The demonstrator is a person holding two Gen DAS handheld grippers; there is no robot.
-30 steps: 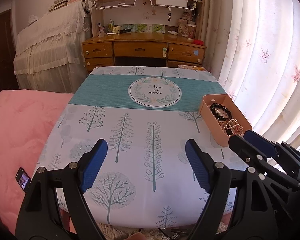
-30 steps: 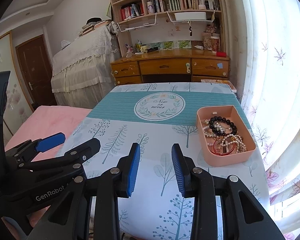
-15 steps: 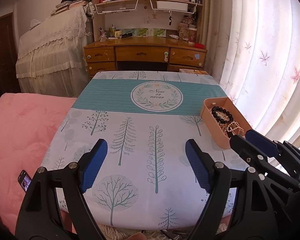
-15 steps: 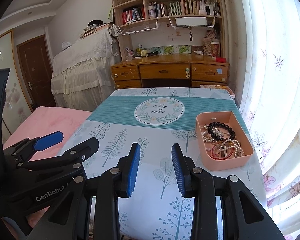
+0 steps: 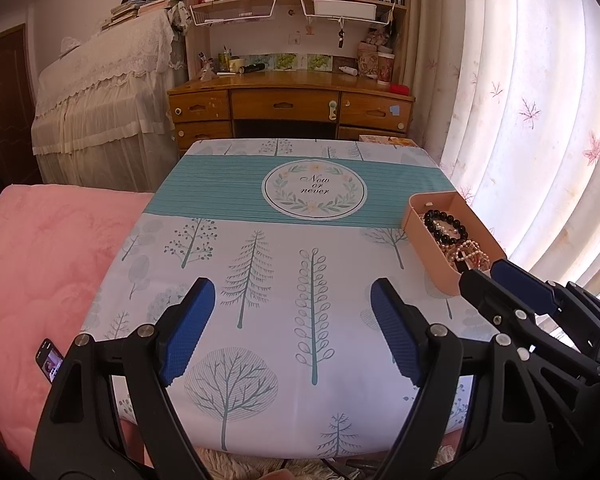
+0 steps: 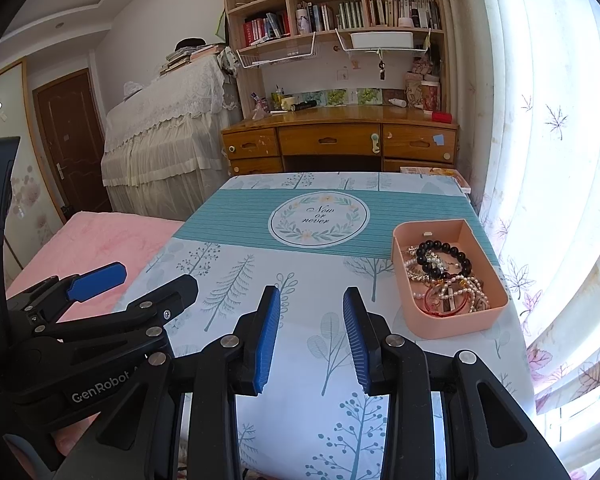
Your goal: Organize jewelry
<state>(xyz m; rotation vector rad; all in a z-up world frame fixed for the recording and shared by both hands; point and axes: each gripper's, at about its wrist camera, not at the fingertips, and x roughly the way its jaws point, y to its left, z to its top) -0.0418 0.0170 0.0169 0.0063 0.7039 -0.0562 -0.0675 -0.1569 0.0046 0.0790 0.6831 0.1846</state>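
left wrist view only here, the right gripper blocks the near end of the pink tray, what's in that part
Observer: The right wrist view shows a red bangle lying at the near end of the pink tray.
Operator: anything besides the black beads further in
Observer: Pearl strands are tangled beside the black bead bracelet.
Operator: is the right gripper holding something
Observer: No, the right gripper is open and empty, over the tablecloth to the left of the tray.
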